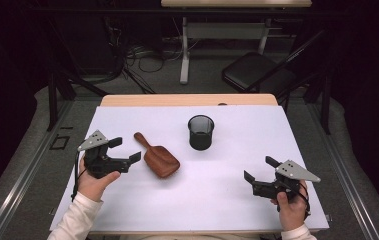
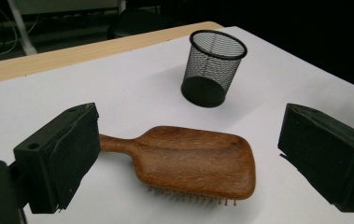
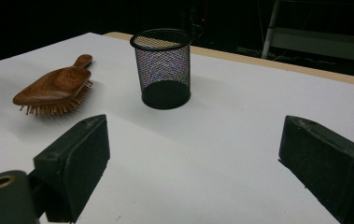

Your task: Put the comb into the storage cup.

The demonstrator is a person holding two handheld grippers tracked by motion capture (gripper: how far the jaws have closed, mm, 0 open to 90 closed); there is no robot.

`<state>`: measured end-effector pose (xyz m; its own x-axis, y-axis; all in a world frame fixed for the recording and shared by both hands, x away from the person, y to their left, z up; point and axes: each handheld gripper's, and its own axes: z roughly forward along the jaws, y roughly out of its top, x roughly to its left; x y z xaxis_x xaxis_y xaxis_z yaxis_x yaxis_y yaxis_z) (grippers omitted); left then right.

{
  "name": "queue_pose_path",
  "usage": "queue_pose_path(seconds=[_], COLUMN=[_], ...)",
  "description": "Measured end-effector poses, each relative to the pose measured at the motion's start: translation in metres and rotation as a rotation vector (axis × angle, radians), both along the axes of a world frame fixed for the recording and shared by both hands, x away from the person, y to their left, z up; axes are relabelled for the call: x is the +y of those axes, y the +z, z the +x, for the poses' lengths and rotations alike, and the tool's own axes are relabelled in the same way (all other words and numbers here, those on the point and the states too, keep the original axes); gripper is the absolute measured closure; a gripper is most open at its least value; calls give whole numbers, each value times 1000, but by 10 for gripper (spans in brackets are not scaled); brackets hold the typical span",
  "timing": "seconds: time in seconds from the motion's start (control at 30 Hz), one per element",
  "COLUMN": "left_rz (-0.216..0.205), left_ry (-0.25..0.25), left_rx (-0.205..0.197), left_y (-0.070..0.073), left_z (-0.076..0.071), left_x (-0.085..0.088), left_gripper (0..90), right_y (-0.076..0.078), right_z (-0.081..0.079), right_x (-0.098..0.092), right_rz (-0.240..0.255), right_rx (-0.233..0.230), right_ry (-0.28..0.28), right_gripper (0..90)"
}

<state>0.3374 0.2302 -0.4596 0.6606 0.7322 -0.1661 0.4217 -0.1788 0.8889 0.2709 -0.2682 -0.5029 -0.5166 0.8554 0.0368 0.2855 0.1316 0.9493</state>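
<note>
Left gripper [image 1: 125, 150] stands wide open with nothing between its jaws, aimed at the wooden hairbrush [image 1: 158, 158] just in front of it, so the work in hand looks like a grab at that brush. The brush lies bristles down on the white tabletop [image 1: 227, 200], its handle pointing away to the far left, which leaves the broad paddle facing the open jaws; in the left gripper view the paddle [image 2: 198, 161] sits between them but a little ahead, untouched. A black mesh cup [image 1: 200, 132] stands upright beyond the brush, near it but apart, mouth open and apparently empty, a likely place to drop the brush. Right gripper [image 1: 258, 175] hovers open and empty too, well apart at the near right. Past the table's far wooden edge are a dark folding chair [image 1: 257, 72], loose cables on the floor and another table's white legs.
</note>
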Motion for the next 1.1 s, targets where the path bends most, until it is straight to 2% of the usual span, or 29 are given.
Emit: queue_pose_path(seconds=[0.17, 0.27, 0.37, 0.6, 0.83, 1.1], left_rz=[19, 35, 41, 71, 91, 116], left_ry=[33, 38, 36, 33, 53, 100], left_rx=[23, 30, 34, 51, 62, 82], left_y=[2, 5, 7, 12, 19, 21], left_z=[9, 14, 18, 30, 41, 54], left_x=[-2, -4, -5, -10, -15, -18], left_gripper=[83, 99, 152, 173, 238, 312], right_y=[-1, -2, -2, -3, -4, -5], right_z=[0, 0, 0, 0, 1, 1], right_x=[0, 0, 0, 0, 1, 0], right_rz=[-4, -1, -4, -8, -6, -14], right_rx=[6, 2, 4, 12, 15, 17], right_ry=[-3, -7, -7, -6, -6, -7], right_gripper=[86, 87, 88, 89, 93, 97])
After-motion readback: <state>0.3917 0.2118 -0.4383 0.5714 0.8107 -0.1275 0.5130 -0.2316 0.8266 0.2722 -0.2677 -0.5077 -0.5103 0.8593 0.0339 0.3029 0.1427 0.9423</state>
